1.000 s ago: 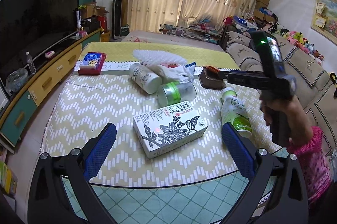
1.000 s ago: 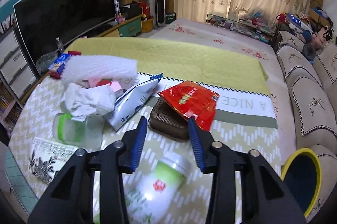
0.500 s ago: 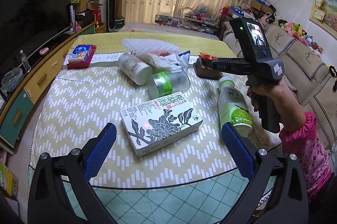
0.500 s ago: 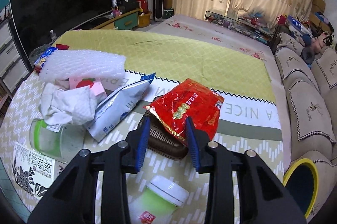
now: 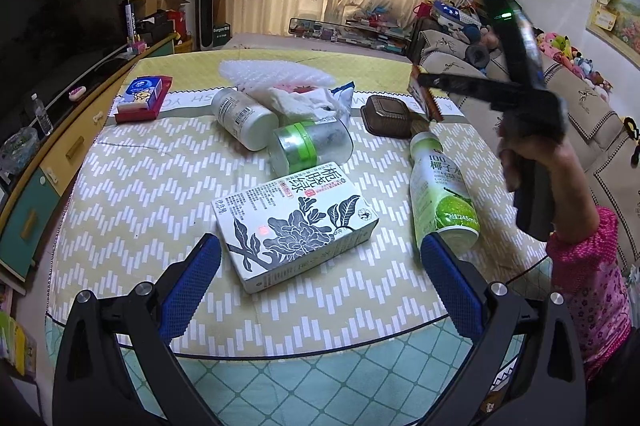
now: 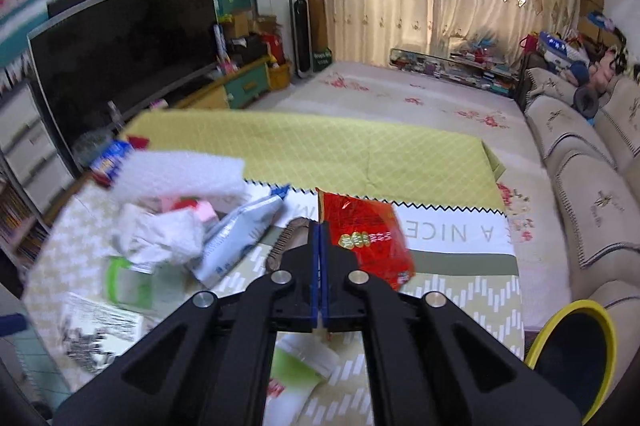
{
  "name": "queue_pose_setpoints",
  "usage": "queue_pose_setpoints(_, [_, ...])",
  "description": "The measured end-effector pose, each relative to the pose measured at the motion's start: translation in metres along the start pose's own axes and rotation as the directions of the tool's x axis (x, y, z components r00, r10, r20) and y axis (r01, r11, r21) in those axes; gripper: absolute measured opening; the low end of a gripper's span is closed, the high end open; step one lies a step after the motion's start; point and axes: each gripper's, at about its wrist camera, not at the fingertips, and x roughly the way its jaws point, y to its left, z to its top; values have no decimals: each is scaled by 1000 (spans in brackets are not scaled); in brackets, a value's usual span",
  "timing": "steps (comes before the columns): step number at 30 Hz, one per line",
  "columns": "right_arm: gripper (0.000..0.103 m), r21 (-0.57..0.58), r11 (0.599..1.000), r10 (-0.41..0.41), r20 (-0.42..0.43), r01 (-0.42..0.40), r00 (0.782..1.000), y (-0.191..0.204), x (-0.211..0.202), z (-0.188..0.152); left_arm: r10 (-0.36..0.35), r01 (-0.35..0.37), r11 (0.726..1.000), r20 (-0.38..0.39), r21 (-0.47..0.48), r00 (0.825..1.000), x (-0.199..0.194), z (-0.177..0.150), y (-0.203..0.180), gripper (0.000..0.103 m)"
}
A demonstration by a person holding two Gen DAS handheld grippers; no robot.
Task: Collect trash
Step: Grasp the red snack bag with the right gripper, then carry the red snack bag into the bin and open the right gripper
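My right gripper [image 6: 320, 226] is shut on the edge of a red snack packet [image 6: 368, 236], which hangs in the air above the brown plastic tray [image 5: 387, 115]. In the left wrist view the same packet [image 5: 425, 97] shows at the tip of the right gripper, held by a hand in a pink sleeve [image 5: 592, 274]. My left gripper [image 5: 320, 246] is open, low over the table's near edge. A white carton with a black flower print [image 5: 296, 222] lies between and just beyond its blue fingers [image 5: 192, 282]. A green coconut-water bottle [image 5: 440, 189] lies to the right.
A clear jar with a green band [image 5: 308, 145], a white bottle [image 5: 244, 117], crumpled tissue [image 5: 300, 97], bubble wrap [image 5: 272, 73] and a blue-white pouch [image 6: 236, 238] crowd the table's middle. A red tray with a blue box [image 5: 142, 97] sits far left. A yellow-rimmed bin [image 6: 576, 350] stands right of the table by the sofa [image 6: 592, 193].
The right gripper's jaws closed on the red packet and lifted it off the brown tray. The left gripper came slightly lower and nearer the flower-print carton.
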Motion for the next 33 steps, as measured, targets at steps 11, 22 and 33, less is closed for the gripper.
queue_pose_setpoints(11, [1, 107, 987, 108, 120, -121, 987, -34, -88, -11, -24, 25, 999, -6, 34, 1000, 5, 1, -16, 98])
queue_pose_setpoints(22, [1, 195, 980, -11, 173, -23, 985, -102, -156, -43, -55, 56, 995, -12, 87, 998, 10, 8, -42, 98])
queue_pose_setpoints(33, [1, 416, 895, -180, 9, 160, 984, -226, -143, -113, -85, 92, 983, -46, 160, 995, 31, 15, -84, 98])
